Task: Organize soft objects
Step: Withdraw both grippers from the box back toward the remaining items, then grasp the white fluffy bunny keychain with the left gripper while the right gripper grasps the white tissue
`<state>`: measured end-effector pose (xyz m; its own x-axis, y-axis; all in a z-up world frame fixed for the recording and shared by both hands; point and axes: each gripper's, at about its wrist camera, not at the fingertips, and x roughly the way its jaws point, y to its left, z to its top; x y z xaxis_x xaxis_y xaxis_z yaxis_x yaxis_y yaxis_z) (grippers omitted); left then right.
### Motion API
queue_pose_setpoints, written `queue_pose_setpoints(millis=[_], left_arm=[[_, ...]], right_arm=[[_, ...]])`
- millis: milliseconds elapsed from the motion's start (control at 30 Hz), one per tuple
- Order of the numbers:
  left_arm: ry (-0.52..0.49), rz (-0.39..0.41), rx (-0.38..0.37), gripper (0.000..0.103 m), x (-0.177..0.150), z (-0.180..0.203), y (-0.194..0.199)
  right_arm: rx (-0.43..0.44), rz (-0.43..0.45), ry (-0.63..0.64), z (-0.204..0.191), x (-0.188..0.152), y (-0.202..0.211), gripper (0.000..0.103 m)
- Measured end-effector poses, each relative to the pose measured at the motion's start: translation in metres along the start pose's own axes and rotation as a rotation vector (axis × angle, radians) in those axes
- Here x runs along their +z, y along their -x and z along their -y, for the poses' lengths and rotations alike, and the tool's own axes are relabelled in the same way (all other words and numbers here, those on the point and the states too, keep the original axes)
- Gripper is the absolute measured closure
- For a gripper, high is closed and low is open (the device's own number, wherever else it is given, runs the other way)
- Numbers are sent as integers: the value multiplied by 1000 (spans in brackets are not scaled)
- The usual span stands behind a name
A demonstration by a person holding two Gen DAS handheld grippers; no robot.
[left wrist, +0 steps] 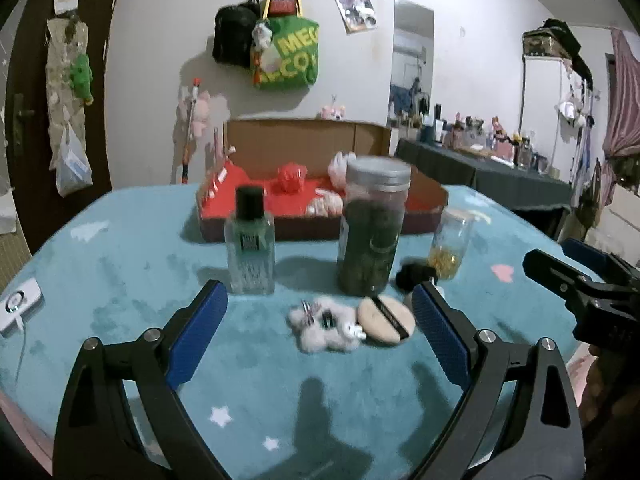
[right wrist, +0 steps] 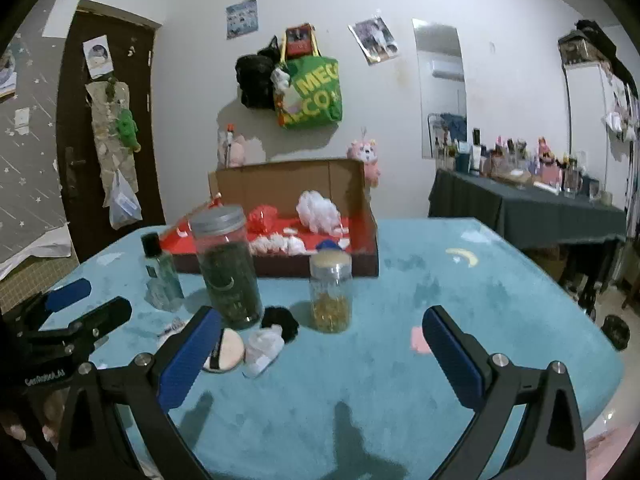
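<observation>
Left hand-held gripper (left wrist: 320,312): blue-padded jaws spread wide, nothing between the pads, hovering over the near half of the worktop (left wrist: 120,264). Right hand-held gripper (right wrist: 322,344): also spread, empty, over bare teal cloth nearer the right edge.

In the way: three upright containers in a row between the grippers and the box. Square clear bottle (left wrist: 250,244) with black cap and greenish liquid; tall clear jar (left wrist: 372,228) with grey metal lid and dark green contents; small clear jar (right wrist: 331,290) with yellow bits at the bottom. All hard, glassy, smooth.

Soft items sit just in front of that row, towards the near edge. Fluffy white plush piece (left wrist: 324,326) with small dark and white bits on it. Round beige powder puff (left wrist: 386,320) with a black band across it, touching the plush. Black scrunchie (right wrist: 280,322) between the two jars. White rolled cloth item (right wrist: 262,346) just beside the puff.

Behind the containers, near the far edge: open cardboard box (right wrist: 296,240), red lining. Inside it a white mesh pouf (right wrist: 318,208), a red pouf (right wrist: 262,216) and smaller white fluffy pieces.

Worktop cover is a plush teal fabric with star, heart and moon prints.
</observation>
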<state>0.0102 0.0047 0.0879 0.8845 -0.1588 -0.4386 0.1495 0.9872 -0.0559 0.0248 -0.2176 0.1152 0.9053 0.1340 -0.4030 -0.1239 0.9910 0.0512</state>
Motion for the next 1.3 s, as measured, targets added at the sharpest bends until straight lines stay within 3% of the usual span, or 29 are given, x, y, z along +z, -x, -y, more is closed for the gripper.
queue_pose_setpoints(millis=[433,633,867,1100,1200,1300], left_arm=[[1,-106,-1,8,-11,-7,-30],[-20,-220,-14,8,-11,-10,-50],[-111,-356,-11,8,-11,-4,-77],[-132,-388,31,8,-10,-11,-84],[-134,-381,82,8,-10,-21,-82],[-106,-388,54,8,-10,-28,-79]], right_arm=[[16,-120,-35,7,-23,-37,0],[21,-153,-38,8,-27,-46,0],[33,-185,-44,10,-24,-55,0],[43,-210,-46,11,-24,-63,0],[49,-225,-44,11,-24,-66,0],[63,-238,-38,9,-23,-71,0]])
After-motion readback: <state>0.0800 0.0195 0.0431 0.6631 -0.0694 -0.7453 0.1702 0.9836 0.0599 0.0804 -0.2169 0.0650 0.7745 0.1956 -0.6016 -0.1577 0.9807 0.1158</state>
